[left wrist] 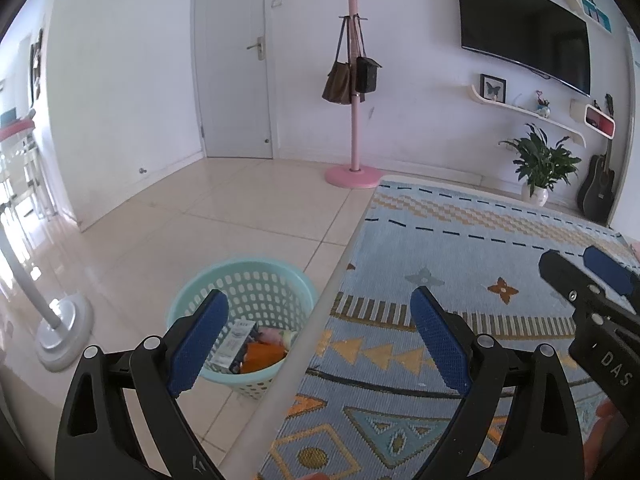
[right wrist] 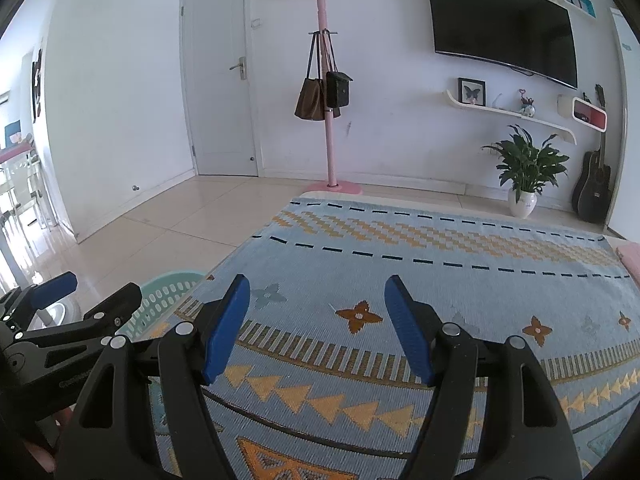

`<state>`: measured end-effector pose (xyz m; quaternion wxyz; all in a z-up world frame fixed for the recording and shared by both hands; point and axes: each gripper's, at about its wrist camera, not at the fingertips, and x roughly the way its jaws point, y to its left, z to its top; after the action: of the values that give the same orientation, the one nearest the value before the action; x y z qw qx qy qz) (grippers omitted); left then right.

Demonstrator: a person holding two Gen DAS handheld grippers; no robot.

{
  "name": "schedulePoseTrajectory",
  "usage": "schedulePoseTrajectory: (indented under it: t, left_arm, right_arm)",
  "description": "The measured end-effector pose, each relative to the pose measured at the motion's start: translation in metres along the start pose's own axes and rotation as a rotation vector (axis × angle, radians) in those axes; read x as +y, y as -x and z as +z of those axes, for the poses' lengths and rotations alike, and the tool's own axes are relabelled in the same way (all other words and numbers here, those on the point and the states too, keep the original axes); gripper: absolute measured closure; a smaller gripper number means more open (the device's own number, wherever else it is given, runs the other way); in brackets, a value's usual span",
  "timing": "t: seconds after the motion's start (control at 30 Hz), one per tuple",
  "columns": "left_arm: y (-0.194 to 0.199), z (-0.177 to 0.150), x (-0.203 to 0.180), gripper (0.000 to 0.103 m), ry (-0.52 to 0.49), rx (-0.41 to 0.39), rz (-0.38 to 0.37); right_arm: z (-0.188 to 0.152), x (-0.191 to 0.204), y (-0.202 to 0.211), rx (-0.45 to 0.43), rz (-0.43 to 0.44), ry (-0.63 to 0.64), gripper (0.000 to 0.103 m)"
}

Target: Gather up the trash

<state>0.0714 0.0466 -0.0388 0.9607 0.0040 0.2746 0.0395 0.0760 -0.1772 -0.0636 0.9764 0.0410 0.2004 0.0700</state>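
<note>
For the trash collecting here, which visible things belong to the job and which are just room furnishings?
Job:
teal basket, on the floor beside the table
trash in basket
left gripper, empty
right gripper, empty

Just there:
patterned tablecloth
pink coat stand
TV
potted plant
guitar

A cloth-covered table [left wrist: 460, 240] fills the right of the left wrist view, with the floor [left wrist: 200, 208] to its left. A basket [left wrist: 244, 292] stands on the floor just beside the table's left edge, and trash [left wrist: 256, 348] lies in it. A lamp base [left wrist: 60, 336] sits left of the basket. Behind the table, a coat stand [left wrist: 352, 120] is placed against the wall, with bags [left wrist: 348, 80] hung on it. A door [left wrist: 232, 60] is seen left of it; a potted plant [left wrist: 540, 164] and guitar [left wrist: 598, 188] stand to the right, below a wall-mounted television [left wrist: 524, 28].
</note>
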Motion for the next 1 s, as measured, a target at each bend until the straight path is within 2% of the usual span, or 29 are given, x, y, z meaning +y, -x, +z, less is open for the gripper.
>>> schedulePoseTrajectory:
  t: [0.87, 1.0]
  left_arm:
    - [0.0030, 0.0036, 0.0009, 0.013, 0.003, -0.032, -0.021]
    - [0.0065, 0.0025, -0.0021, 0.012, -0.025, -0.062, 0.013]
  right_arm:
    - [0.0023, 0.0051, 0.0069, -0.036, -0.011, 0.039, 0.037]
    - [0.0034, -0.0009, 0.0058, -0.027, -0.018, 0.019, 0.037]
